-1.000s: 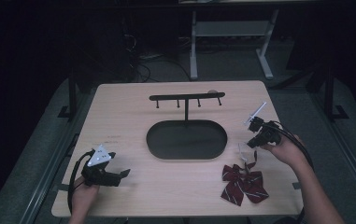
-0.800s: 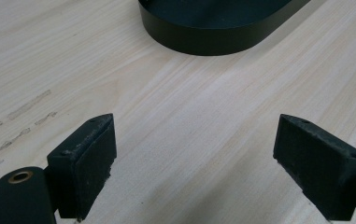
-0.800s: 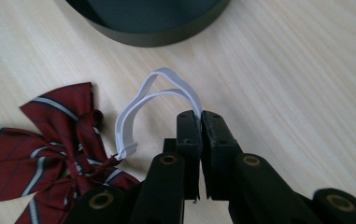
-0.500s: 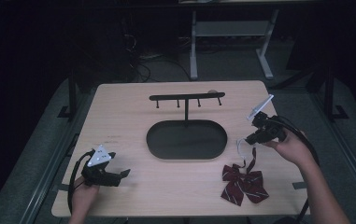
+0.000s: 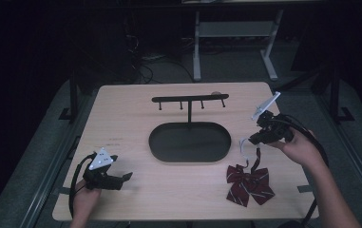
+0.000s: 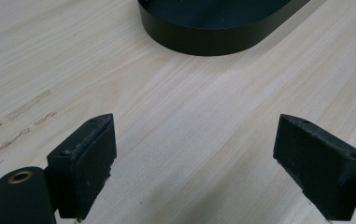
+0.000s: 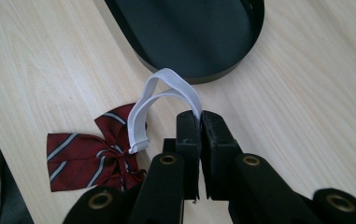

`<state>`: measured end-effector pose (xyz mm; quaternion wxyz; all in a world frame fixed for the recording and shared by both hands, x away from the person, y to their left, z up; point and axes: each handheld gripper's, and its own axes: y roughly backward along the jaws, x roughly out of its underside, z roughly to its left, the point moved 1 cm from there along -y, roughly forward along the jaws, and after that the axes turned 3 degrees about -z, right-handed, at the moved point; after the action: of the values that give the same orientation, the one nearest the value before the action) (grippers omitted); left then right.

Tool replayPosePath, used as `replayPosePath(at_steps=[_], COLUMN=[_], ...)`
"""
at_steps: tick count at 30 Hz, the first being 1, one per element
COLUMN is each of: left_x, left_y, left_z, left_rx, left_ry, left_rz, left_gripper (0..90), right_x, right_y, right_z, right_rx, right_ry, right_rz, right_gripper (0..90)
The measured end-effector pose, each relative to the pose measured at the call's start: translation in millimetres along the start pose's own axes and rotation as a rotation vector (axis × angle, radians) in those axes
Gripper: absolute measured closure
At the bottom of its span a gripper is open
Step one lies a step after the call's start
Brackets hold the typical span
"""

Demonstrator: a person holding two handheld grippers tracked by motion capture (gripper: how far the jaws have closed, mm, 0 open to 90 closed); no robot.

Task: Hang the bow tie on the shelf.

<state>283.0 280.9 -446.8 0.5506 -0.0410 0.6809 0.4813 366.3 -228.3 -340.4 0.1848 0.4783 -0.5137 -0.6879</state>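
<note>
The right gripper (image 7: 199,121) is clenched on the bow tie's white strap (image 7: 159,91), with the bow tie (image 5: 249,183) hanging just below, right of the stand's hooks (image 5: 189,99); the left gripper (image 6: 194,163) rests released, far off on the bench (image 5: 121,123).

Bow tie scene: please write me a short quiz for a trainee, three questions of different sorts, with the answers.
1. True or false: the left gripper is holding the bow tie.
2. Which part of the bow tie do the right gripper fingers pinch? A) a red wing B) the white strap C) the knot
3. Fill in: the hook stand rises from a black oval ____.

Key: 1. False; it is open and rests on the table, far from the bow tie. 2. B. 3. base.
</note>
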Motion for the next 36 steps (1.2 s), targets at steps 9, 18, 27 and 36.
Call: replayPosePath(at_steps=[9,18,27,36], left_x=[-0.1,-0.1,-0.2,-0.3], left_y=[0.2,-0.2,0.0,-0.2], left_z=[0.2,-0.3,0.0,0.0], left_rx=[-0.001,0.000,0.000,0.001], left_ry=[-0.003,0.004,0.002,0.002], left_rz=[0.002,-0.006,-0.005,-0.007], left_gripper=[13.2,13.2,13.2,13.2], right_x=[-14.4,-26.9,-40.7,-51.8], right_y=[15.3,25.5,35.4,41.6], right_z=[8.9,13.0,16.8,20.1], right_rx=[0.023,0.037,0.053,0.063], right_ry=[0.040,0.066,0.091,0.104], right_rz=[-0.016,-0.031,-0.042,-0.047], right_gripper=[85.9,85.8,85.8,85.8])
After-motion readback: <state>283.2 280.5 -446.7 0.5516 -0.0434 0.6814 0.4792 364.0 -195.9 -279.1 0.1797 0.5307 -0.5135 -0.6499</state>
